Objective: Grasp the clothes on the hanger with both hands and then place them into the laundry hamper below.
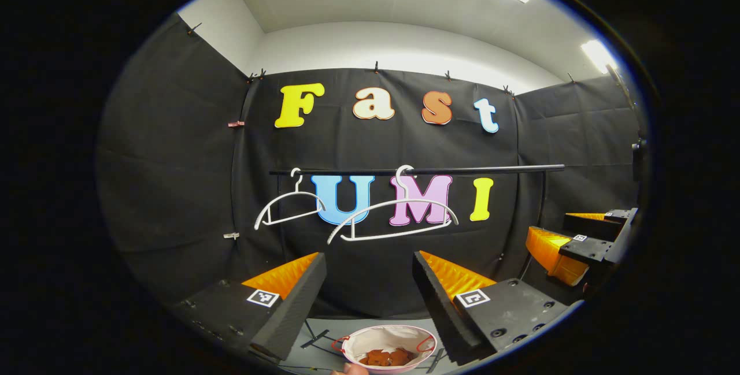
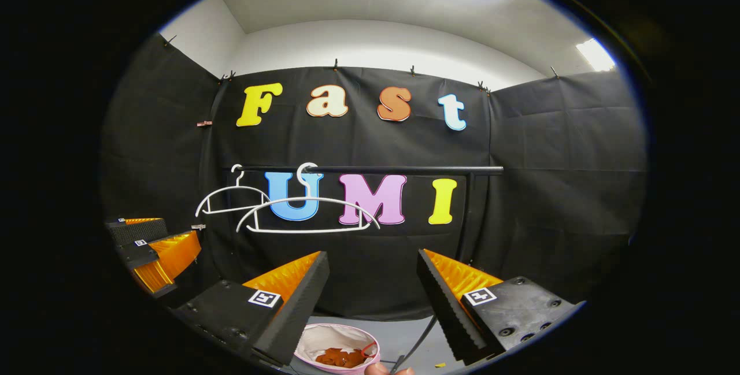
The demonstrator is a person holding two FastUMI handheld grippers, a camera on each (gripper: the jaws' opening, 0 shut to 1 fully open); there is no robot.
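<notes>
I judge the task finished: both hangers (image 1: 393, 216) at frame centre hang bare, clothes (image 1: 388, 356) lie in the hamper (image 1: 370, 340) at bottom. My left gripper (image 1: 369, 282) and right gripper (image 2: 373, 282) are wide apart, holding nothing.

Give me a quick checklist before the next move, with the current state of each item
1. Left gripper open, holding nothing: ok.
2. Right gripper open, holding nothing: ok.
3. Both hangers on the rail bare: ok.
4. Brown clothes lying inside the hamper: ok.
5. Hamper standing upright on the floor below the rail: ok.
6. More clothes waiting elsewhere: cannot tell.
</notes>
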